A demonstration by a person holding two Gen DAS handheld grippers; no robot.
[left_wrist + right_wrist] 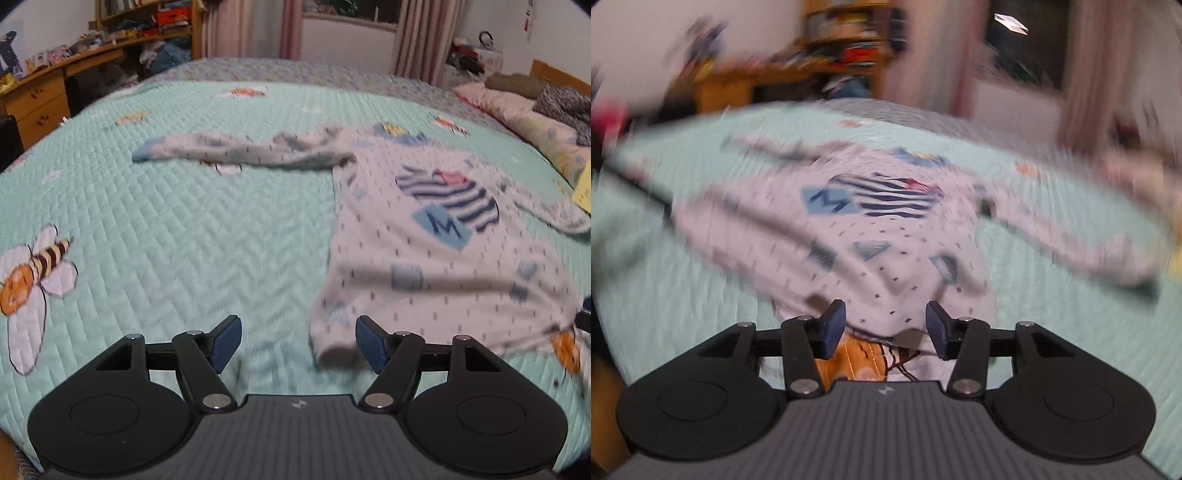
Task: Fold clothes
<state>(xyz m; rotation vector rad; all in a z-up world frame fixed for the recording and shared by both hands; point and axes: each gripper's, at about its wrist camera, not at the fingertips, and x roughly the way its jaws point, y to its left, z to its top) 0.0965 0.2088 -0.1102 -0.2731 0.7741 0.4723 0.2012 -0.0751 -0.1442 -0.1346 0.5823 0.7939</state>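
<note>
A: Left to right. Far left, the left sleeve [236, 149] runs out across the quilt [155, 229], roughly level in the left wrist view. Body of the shirt [424, 251] lies flat, face up, right of centre, collar away from us, hem toward us.

B: Left gripper [295, 343]?

A: Jaws spread wide, nothing between them. Only quilt under the gap. The near hem corner [332, 347] sits just beside its right pad [371, 345], barely outside the gap. Can't tell if it touches.

B: So the shirt is to its right.

A: Yes, right and ahead. Long axis of the body runs away from the gripper toward the far end of the bed.

B: Right gripper [884, 328]?

A: Partly open, about half spread. Hem [886, 314] lies right in front, between the pads in the picture, but the pads aren't pressing on it. Right wrist view is heavily blurred, so treat that as a best reading.

B: Which is nearer?

A: Both at the hem edge. Right sits centred on the hem, left is off its corner. My guess: the left needs a small shift rightward before it can pinch.
</note>
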